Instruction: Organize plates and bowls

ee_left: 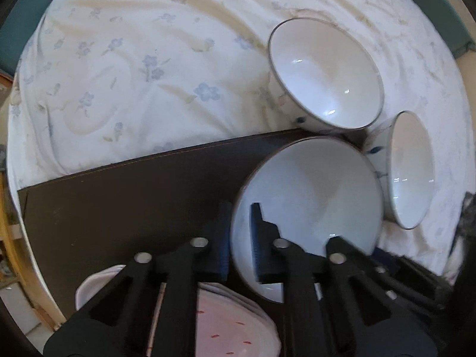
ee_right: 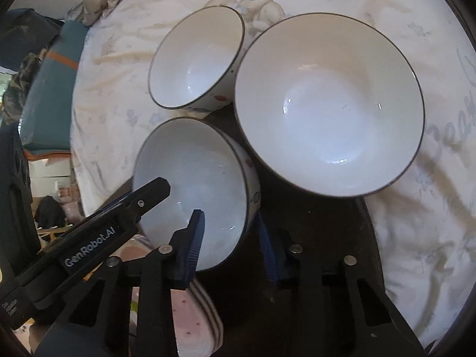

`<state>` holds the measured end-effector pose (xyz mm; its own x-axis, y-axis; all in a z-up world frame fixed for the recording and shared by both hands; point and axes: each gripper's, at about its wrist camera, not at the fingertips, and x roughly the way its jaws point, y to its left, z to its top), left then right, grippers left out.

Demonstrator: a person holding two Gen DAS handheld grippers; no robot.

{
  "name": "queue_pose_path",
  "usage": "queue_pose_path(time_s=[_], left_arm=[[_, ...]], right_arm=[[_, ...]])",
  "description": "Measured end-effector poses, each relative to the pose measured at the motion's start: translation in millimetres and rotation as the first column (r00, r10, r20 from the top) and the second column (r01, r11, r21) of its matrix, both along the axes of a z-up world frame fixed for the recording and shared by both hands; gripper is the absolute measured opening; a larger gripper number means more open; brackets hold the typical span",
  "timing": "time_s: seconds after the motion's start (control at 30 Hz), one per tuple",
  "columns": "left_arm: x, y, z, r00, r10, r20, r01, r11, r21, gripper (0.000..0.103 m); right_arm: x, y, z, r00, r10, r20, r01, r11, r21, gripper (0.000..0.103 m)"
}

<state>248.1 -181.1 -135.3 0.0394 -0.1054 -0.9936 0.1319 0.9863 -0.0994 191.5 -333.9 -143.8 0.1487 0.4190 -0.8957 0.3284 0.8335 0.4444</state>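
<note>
In the right wrist view three bowls cluster around the far end of a mat [ee_right: 312, 267] that lies on a bed [ee_right: 416, 238]. The large bowl [ee_right: 328, 104] sits at two o'clock. A small bowl [ee_right: 196, 59] tilts at eleven o'clock, just beside it. The nearest bowl [ee_right: 193, 190] lies at nine o'clock, above a stack of plates [ee_right: 193, 321] at six o'clock.

Three white dark-rimmed bowls [ee_right: 327, 104] cluster touching on the bed; pink plates [ee_right: 196, 318], probably stacked, lie beside them.

"GenRobot.AI" on left gripper [ee_right: 154, 192]
</note>
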Motion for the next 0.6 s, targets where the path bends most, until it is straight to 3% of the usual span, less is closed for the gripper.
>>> queue_pose_path(time_s=[0.13, 0.4, 0.6], left_arm=[[1.1, -0.3, -3.1, 1.000, -0.012, 0.001, 0.012, 1.000, 0.024, 0.007], [-0.7, -8.8, 2.0, 1.000, -0.005, 0.005, 0.004, 0.999, 0.054, 0.006], [-6.7, -12.1, 23.2, 0.997, -0.038, 0.061, 0.033, 0.996, 0.086, 0.007]], right_arm=[[1.8, -1.8, -5.3, 1.000, 0.012, -0.007, -0.012, 1.000, -0.016, 0.019], [1.6, 1.1, -4.6, 0.999, 0.051, 0.008, -0.051, 0.997, -0.051, 0.019], [-1.2, 1.3, -2.3, 0.998, 0.055, 0.012, -0.054, 0.997, -0.048, 0.020]])
